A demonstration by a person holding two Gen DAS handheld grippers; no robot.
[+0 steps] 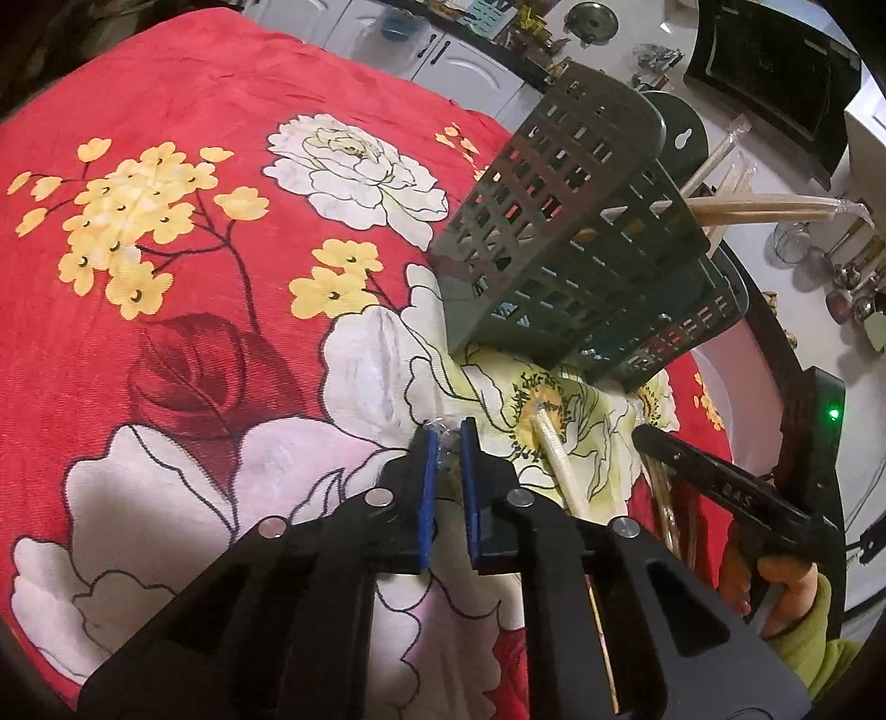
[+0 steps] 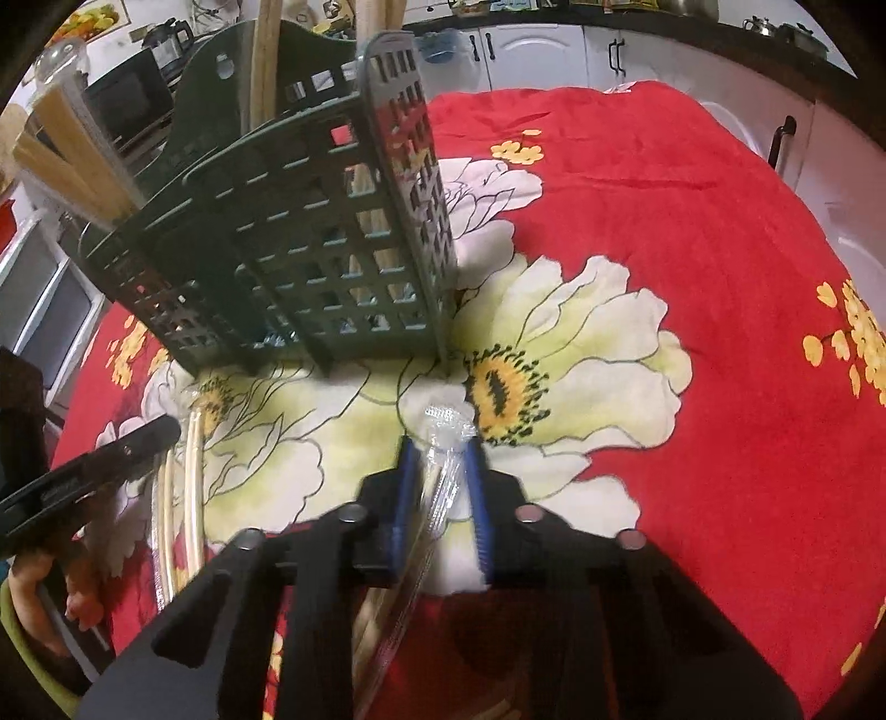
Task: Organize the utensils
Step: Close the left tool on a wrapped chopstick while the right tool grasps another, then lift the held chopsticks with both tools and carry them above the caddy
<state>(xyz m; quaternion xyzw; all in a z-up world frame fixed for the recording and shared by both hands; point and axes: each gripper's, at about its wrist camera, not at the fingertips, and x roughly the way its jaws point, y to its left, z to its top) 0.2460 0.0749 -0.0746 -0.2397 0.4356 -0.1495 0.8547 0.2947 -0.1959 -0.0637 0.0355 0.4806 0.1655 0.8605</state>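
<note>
A dark green perforated utensil holder [image 1: 554,249] [image 2: 310,238] stands on the red floral cloth, with wooden sticks rising from its back compartments. Just in front of it, my left gripper [image 1: 446,437] is shut on the crinkled clear wrapper [image 1: 437,432] of a chopstick pack. To its right lies another wrapped pair of chopsticks [image 1: 554,459]. My right gripper [image 2: 441,448] is shut on a clear-wrapped pair of chopsticks [image 2: 443,437], whose end pokes out past the blue pads [image 2: 407,471]. Each gripper shows in the other's view, the right gripper [image 1: 648,437] and the left gripper [image 2: 166,429], low over the cloth.
The red cloth [image 1: 166,360] [image 2: 692,277] with white and yellow flowers covers the whole table. More wrapped chopsticks [image 2: 191,471] lie under the left gripper. White cabinets [image 2: 542,50] and a dark appliance [image 2: 127,105] stand beyond the table edge. A hand in a green sleeve [image 1: 797,603] holds the right gripper.
</note>
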